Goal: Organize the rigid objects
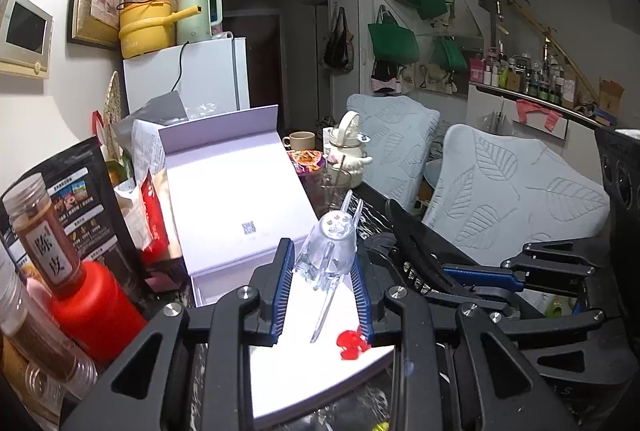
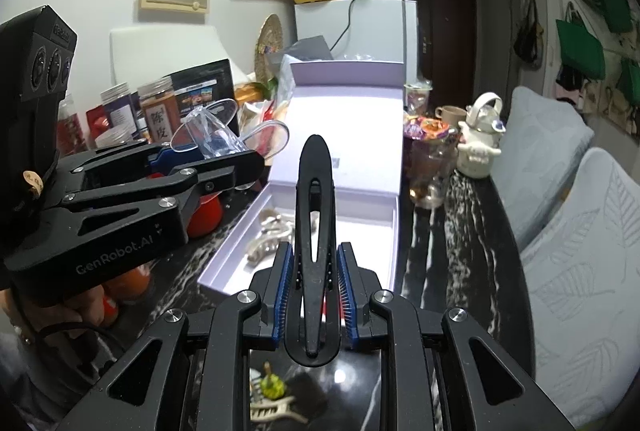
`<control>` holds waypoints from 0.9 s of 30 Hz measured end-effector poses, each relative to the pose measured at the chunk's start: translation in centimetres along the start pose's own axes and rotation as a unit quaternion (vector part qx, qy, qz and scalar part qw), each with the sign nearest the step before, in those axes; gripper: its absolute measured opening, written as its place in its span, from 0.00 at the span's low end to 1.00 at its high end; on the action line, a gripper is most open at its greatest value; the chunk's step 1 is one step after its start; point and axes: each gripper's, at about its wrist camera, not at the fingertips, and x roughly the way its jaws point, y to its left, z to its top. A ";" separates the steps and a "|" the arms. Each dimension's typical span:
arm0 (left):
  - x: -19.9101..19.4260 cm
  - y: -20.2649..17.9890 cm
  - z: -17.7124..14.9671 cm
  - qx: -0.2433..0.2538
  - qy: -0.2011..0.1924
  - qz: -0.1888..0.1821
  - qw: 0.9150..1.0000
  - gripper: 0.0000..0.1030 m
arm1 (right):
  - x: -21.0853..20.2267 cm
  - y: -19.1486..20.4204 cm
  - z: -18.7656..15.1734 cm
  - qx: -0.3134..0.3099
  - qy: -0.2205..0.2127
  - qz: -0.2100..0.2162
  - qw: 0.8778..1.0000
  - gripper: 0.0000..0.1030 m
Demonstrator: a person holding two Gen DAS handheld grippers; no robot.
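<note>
My left gripper [image 1: 322, 263] is shut on a clear plastic hair claw clip [image 1: 330, 249], held above the open white box [image 1: 224, 187]; in the right wrist view this gripper [image 2: 224, 151] holds the clear clip [image 2: 216, 135] at the left. My right gripper [image 2: 314, 271] is shut on a long black hair clip [image 2: 314, 231], upright over the near end of the box [image 2: 380, 231]. Pale hair clips [image 2: 268, 239] lie inside the box. A small red clip [image 1: 352, 343] lies on the white surface under my left gripper.
Jars and a red bottle [image 1: 96, 307] crowd the left. A cream teapot [image 2: 480, 143], a glass [image 2: 430, 171] and snack cups stand to the right of the box. A yellow-green clip [image 2: 272, 387] and a beige comb clip [image 2: 276, 411] lie on the black marbled table [image 2: 460, 271]. Blue-covered chairs [image 2: 560, 191] stand at the right.
</note>
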 end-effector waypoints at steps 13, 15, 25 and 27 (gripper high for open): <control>3.5 2.9 2.0 -0.014 -0.001 0.032 0.999 0.27 | 3.6 -0.5 3.3 -0.015 -0.014 -0.014 1.000 0.22; 4.1 3.5 2.0 -0.017 0.002 0.037 0.999 0.27 | 4.1 -0.7 3.7 -0.015 -0.015 -0.013 1.000 0.22; 7.7 6.8 0.7 -0.034 0.055 0.064 0.996 0.27 | 8.3 -1.7 5.1 -0.015 0.006 -0.007 1.000 0.22; 8.5 7.2 0.4 -0.038 0.067 0.065 0.995 0.27 | 9.3 -1.8 4.9 -0.014 0.019 -0.004 1.000 0.22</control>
